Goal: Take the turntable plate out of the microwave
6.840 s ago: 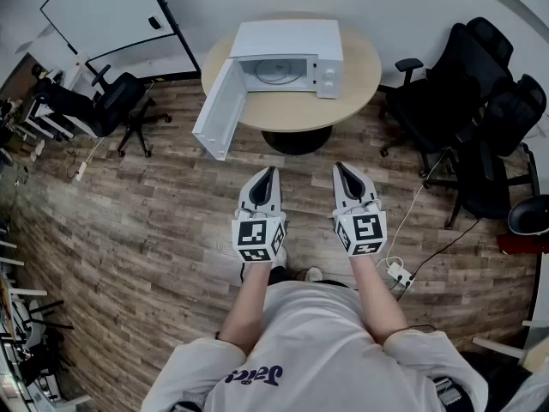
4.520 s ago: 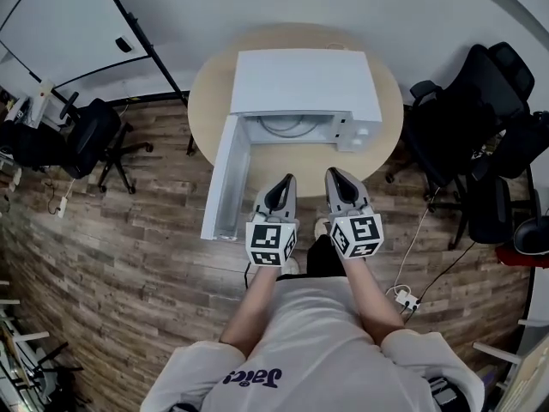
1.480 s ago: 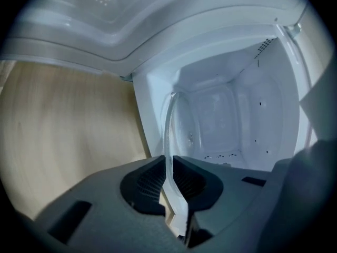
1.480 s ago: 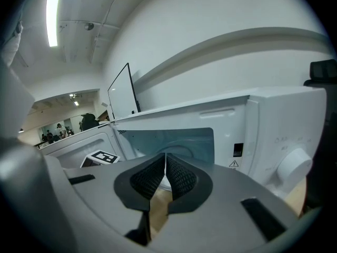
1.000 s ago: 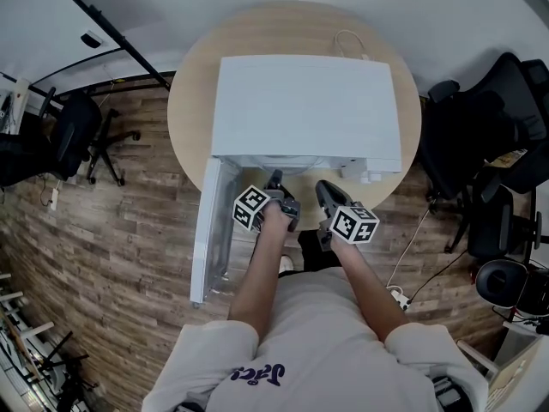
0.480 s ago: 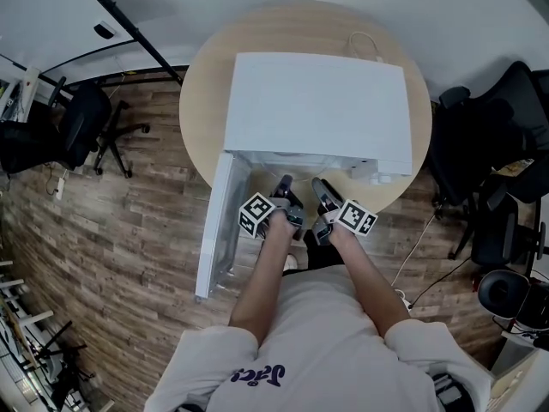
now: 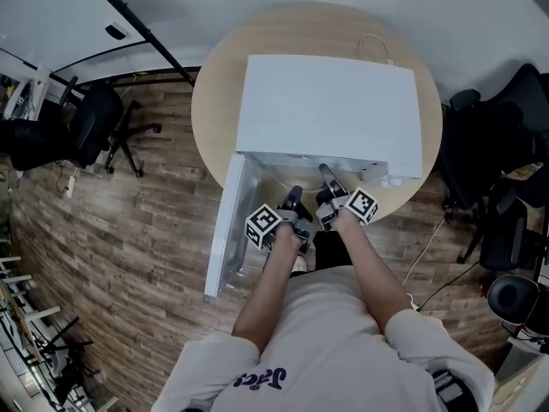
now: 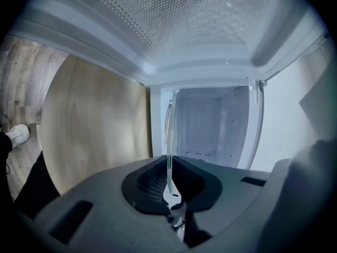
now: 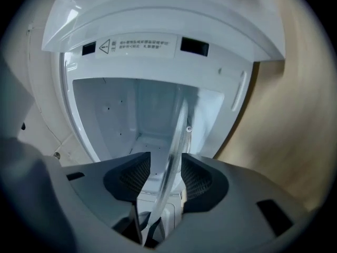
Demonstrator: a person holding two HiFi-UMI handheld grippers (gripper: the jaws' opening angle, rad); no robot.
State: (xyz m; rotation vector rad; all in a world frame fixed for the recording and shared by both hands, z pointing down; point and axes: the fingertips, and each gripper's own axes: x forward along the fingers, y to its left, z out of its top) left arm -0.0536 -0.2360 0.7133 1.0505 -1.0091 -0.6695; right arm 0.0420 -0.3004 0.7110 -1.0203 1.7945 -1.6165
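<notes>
Pinching the clear round glass turntable plate [image 8: 169, 136] by its rim, your left gripper [image 8: 169, 181] fingers hold it at the white microwave's [image 7: 330, 101] mouth, mid-frame. Your right gripper [image 9: 164, 175] fingers, wide, are closing around it without touching.

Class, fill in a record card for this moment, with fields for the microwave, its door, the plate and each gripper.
Microwave: white, standing on a round wooden table
Door: open, swung out at the head view's left
Turntable plate: clear glass, seen edge-on in front of the open cavity
Left gripper: fingers shut on the plate's rim
Right gripper: fingers closing, with the plate's rim between them but not yet pressed
</notes>
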